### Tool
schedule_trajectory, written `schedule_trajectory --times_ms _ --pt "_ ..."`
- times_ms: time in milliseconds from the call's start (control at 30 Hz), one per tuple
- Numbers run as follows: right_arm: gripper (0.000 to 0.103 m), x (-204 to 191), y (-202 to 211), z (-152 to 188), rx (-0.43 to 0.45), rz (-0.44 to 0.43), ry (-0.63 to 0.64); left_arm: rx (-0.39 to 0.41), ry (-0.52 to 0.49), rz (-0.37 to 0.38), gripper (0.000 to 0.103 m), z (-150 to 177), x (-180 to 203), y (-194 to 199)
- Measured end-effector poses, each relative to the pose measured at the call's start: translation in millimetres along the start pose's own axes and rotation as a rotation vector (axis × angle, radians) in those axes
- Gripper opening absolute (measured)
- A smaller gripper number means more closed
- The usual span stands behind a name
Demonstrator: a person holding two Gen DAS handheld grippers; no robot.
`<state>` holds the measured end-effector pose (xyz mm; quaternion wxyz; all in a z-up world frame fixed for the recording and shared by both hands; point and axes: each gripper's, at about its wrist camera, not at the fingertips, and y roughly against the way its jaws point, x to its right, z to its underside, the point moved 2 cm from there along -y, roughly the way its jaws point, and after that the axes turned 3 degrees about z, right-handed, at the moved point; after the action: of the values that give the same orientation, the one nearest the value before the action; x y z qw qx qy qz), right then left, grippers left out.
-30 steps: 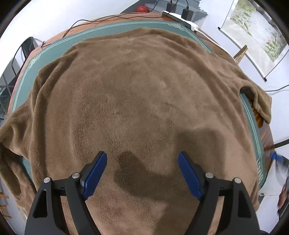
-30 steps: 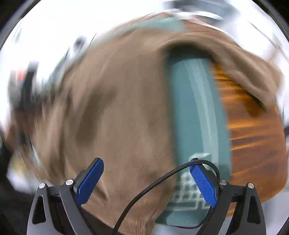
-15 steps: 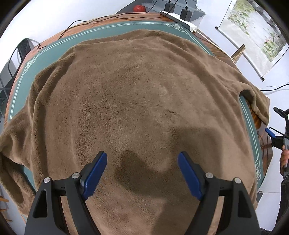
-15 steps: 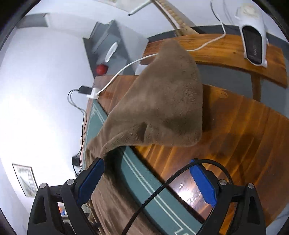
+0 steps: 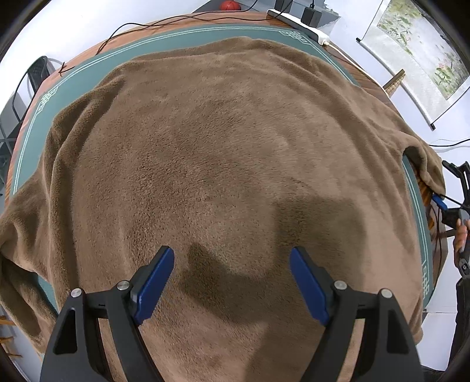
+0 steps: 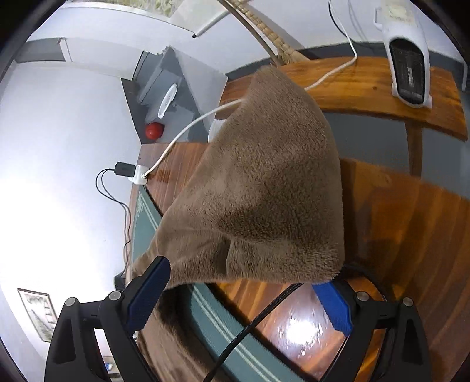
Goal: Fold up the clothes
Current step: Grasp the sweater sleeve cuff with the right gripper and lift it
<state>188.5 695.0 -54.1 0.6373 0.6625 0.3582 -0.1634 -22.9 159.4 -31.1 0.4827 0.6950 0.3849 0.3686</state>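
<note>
Looking down from my left gripper (image 5: 232,282), I see its blue pads spread wide with nothing between them, hanging over the near part of a brown fleece garment (image 5: 223,164) and throwing a shadow onto the pile just past the fingertips. The garment lies flat and spread out over most of a green mat (image 5: 176,33) on the wooden table (image 6: 411,235), and I take the garment as my landmark for everything else. Beyond its far edge a black cable (image 5: 141,25) trails across the table, and a white power strip (image 5: 299,22) with black plugs sits off the far right corner. A red ball (image 5: 230,5) rests further back past the far edge. On the garment's right a fleece flap (image 6: 264,191) hangs over the mat's border onto bare wood. My right gripper (image 6: 249,282) sits at that flap: its jaws stand apart, one pad at the flap's left lower edge and the other at its right lower corner, and I cannot tell whether either pad touches the fleece; the fleece is not pinched. A braided black cord (image 6: 258,320) crosses between those fingers. Past the flap, away from the garment, a white heater (image 6: 406,55) stands on a wooden bench (image 6: 367,88), with a white lead (image 6: 188,129) running back to the power strip. In the left view the hand (image 5: 459,238) holding the right gripper shows at the garment's right edge.
</note>
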Motion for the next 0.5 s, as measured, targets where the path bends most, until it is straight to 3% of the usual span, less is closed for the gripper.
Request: schedule_trajectory --times_ms 33,167,367,500 --pt "0.093 -1.1 -1.2 -1.8 0.009 0.008 0.005 -0.001 -0.001 0.001 0.084 -0.1 0.2 -0.6" --pt "0.055 -0.7 -7.5 -6.6 0.031 0.03 0.002 -0.005 0.0 0.002 0.084 0.2 -0.2 -1.7" --pt "0.022 5.0 -3.4 -8.4 0.054 0.08 0.044 -0.011 0.0 0.005 0.084 0.5 -0.8 -3.4" --pt "0.018 -13.3 3.3 -5.2 0.126 0.181 0.193 -0.014 0.001 0.006 0.084 0.8 -1.3 -4.6"
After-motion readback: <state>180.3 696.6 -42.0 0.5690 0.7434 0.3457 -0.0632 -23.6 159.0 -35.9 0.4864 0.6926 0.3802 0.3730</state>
